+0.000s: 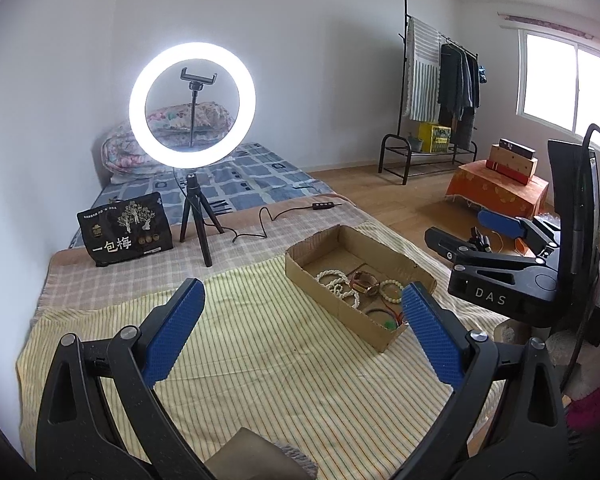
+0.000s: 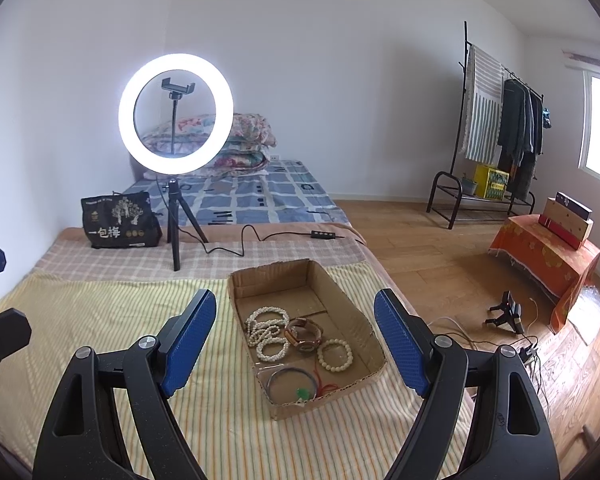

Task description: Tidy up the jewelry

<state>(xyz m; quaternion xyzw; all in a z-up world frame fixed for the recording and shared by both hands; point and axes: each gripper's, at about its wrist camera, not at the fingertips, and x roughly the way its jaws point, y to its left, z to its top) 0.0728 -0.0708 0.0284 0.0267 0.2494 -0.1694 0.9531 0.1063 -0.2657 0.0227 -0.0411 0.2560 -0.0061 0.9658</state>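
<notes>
A shallow cardboard box [image 2: 356, 322] [image 1: 414, 268] lies on the striped yellow cloth [image 2: 100, 312] [image 1: 268, 344]. Inside are white bead bracelets [image 2: 266, 330] [image 1: 340, 284], a brown watch [image 2: 305, 334] [image 1: 365, 282], a pale bead bracelet [image 2: 335, 355], thin bangles [image 2: 292, 382] and a green charm on red cord [image 2: 302, 394]. My right gripper [image 2: 296, 330] hovers open above the box, nothing between its blue pads. My left gripper [image 1: 302, 314] stands open over the cloth, left of the box, empty. The right gripper [image 1: 460, 232] also shows at the right of the left wrist view.
A lit ring light on a tripod [image 2: 175, 114] [image 1: 192, 106] and a black snack bag [image 2: 118, 220] [image 1: 126, 228] stand behind the box, with a cable and remote [image 2: 320, 234]. Folded quilts [image 2: 240, 140] lie beyond. On the floor at right are a clothes rack [image 2: 496, 132] and an orange-draped stand [image 2: 540, 256].
</notes>
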